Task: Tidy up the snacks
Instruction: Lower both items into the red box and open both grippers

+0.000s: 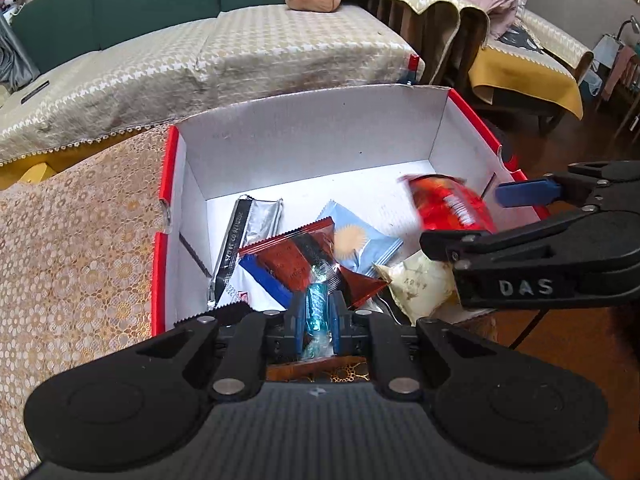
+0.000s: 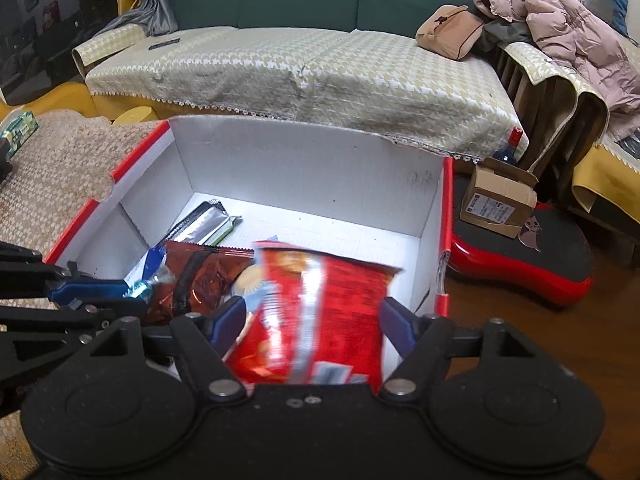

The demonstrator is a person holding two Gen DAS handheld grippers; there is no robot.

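**Left gripper clamped on teal candy, right gripper wide over red chip bag**

Left gripper [image 1: 316, 320] closed tight on a teal candy [image 1: 317, 309] in twisted clear wrapper, pinched upright between the blue pads, hanging over the near edge of the white box [image 1: 304, 136] with red rim. Right gripper [image 2: 310, 320] spread wide, blue fingers [image 2: 230, 316] either side of the red chip bag [image 2: 320, 312] (blurred); pads apart from the bag's sides, no visible pressing. Bag inside the box toward its right wall, lower end between the right fingers. Already on the box floor: silver bar wrapper [image 1: 244, 240] by the left wall, dark red packet [image 1: 296, 256] centre, light blue packet [image 1: 356, 240] just behind it, cream pouch [image 1: 420, 284] near front right. Box on a gold lace cloth [image 1: 72, 240]; sofa [image 1: 240, 52] behind.
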